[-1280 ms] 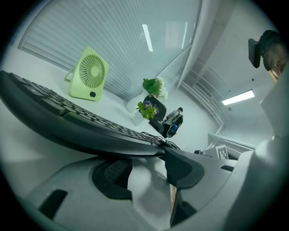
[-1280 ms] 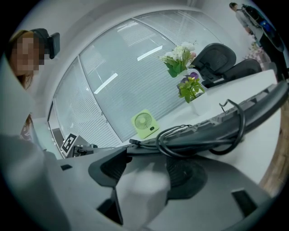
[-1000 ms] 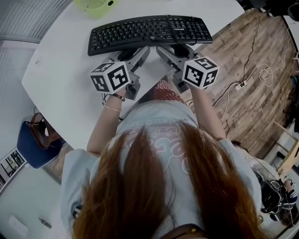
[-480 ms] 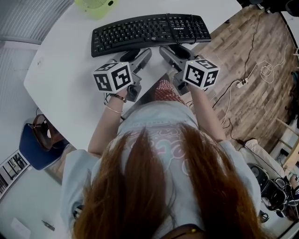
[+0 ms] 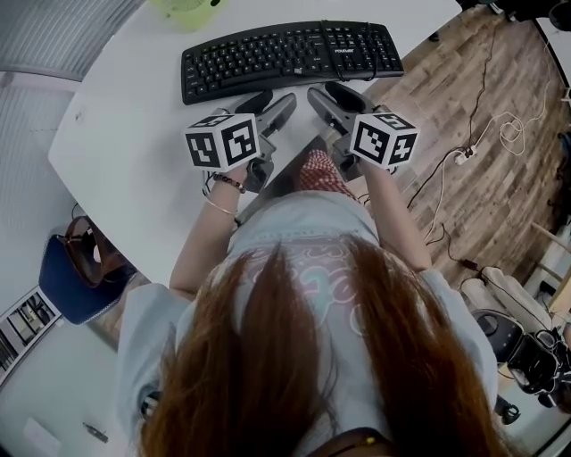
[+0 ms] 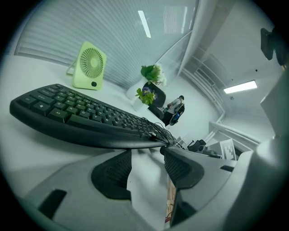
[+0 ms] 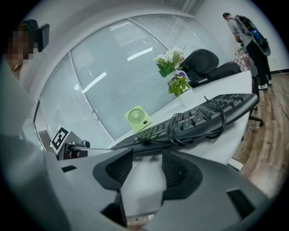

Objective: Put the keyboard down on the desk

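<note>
The keyboard (image 5: 290, 55) lies flat on the table (image 5: 134, 152), upper middle of the head view, as the task wants. The left tool (image 5: 270, 101) and right tool (image 5: 332, 92) are both spread apart and empty, just short of its near edge. Any move here should avoid snagging the cable (image 6: 156, 130).

Far: blocked by the keyboard (image 5: 290, 59), laid across the desk (image 5: 125, 152).
Far left: occupied by 1 green fan (image 5: 186, 9).
Left: bare desk is left open.

The white desk (image 5: 125, 134) bears a black keyboard (image 5: 290, 55) and green fan (image 6: 90, 65).
</note>
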